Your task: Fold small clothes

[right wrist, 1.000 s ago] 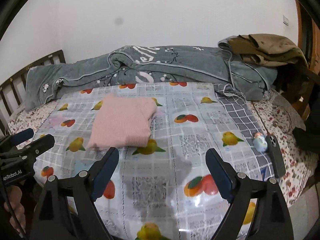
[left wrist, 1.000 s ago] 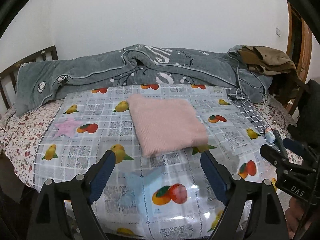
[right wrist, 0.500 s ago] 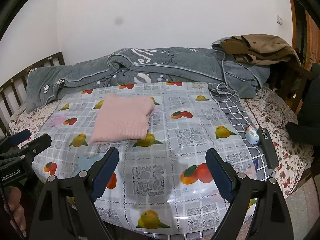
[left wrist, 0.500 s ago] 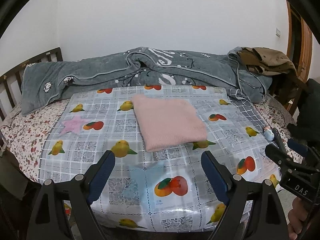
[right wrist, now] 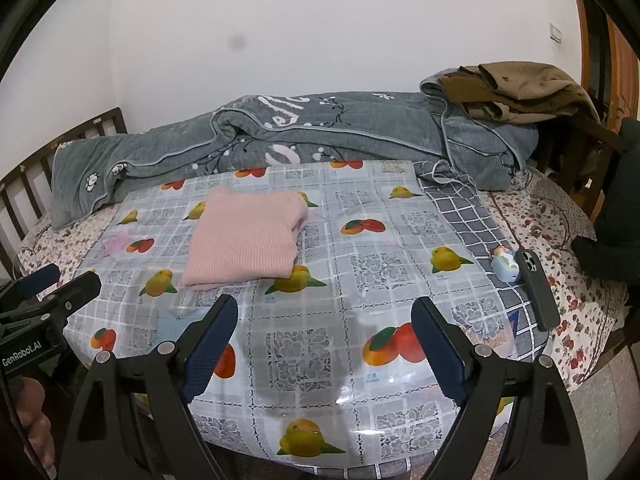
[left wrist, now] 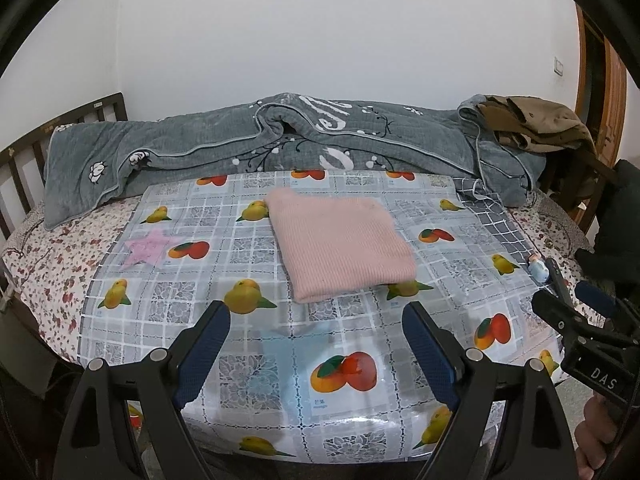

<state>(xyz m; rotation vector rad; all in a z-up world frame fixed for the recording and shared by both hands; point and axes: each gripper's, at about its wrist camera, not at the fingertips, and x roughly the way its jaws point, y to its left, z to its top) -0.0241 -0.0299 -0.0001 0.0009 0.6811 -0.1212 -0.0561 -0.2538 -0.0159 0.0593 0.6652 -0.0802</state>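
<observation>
A pink knitted garment [left wrist: 340, 248] lies folded into a flat rectangle on the fruit-print plastic sheet [left wrist: 240, 248] that covers the bed; it also shows in the right wrist view [right wrist: 244, 242]. My left gripper [left wrist: 318, 348] is open and empty, held back from the garment over the sheet's front edge. My right gripper [right wrist: 324, 344] is open and empty too, over the sheet's front, to the right of the garment. Each gripper shows at the edge of the other's view, the right one [left wrist: 576, 312] and the left one [right wrist: 56, 292].
A grey quilt [left wrist: 280, 140] lies bunched along the back of the bed, with brown clothes [right wrist: 520, 92] piled at its right end. A phone [right wrist: 538, 288] and a small figurine [right wrist: 505, 266] lie at the sheet's right edge. A wooden headboard [left wrist: 24, 152] stands at left.
Both grippers have pulled back and up from the bed, so the garment looks farther away and more of the sheet's front edge shows. The garment has not moved.
</observation>
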